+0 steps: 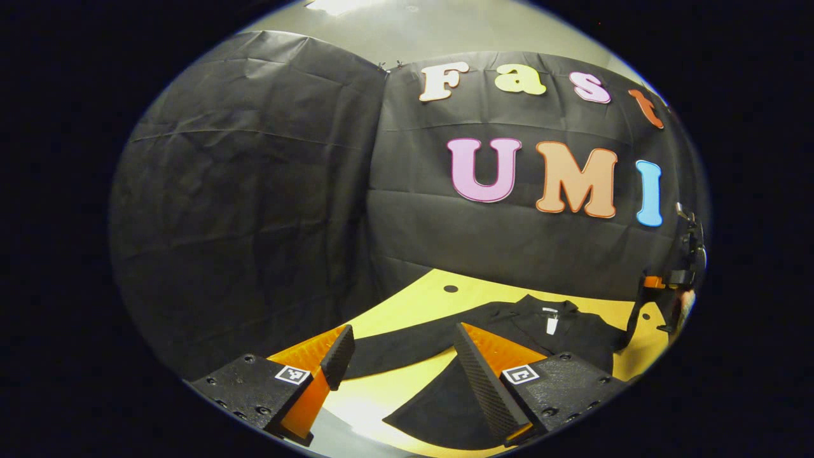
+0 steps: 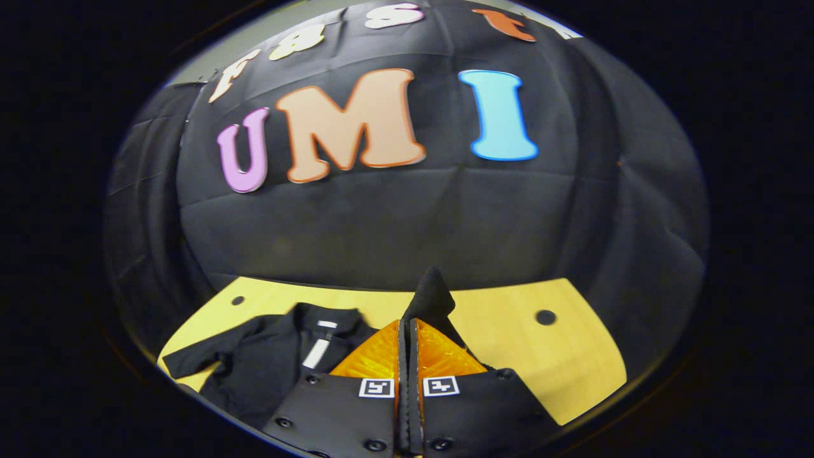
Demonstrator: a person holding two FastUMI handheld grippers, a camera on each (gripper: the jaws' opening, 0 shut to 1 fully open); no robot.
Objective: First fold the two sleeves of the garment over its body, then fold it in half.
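The right gripper [image 2: 407,331] has its fingers clamped on one sleeve [image 2: 432,296], lifted off the desk [image 2: 509,318]. The left gripper [image 1: 400,356] is wide apart over the shirt [image 1: 559,337]. Both sleeve folds and the halving look undone.

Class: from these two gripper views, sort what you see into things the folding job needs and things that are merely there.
Job:
black garment
its sleeve, pinched up
right gripper
left gripper, open

Merely there:
yellow table
booth's black cloth wall

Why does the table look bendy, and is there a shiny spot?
Left gripper view: the fisheye lens curves the table, and glare whitens its near edge between the open left gripper fingers. Right gripper view: the table bows too, evenly lit; the black garment hides its folds.
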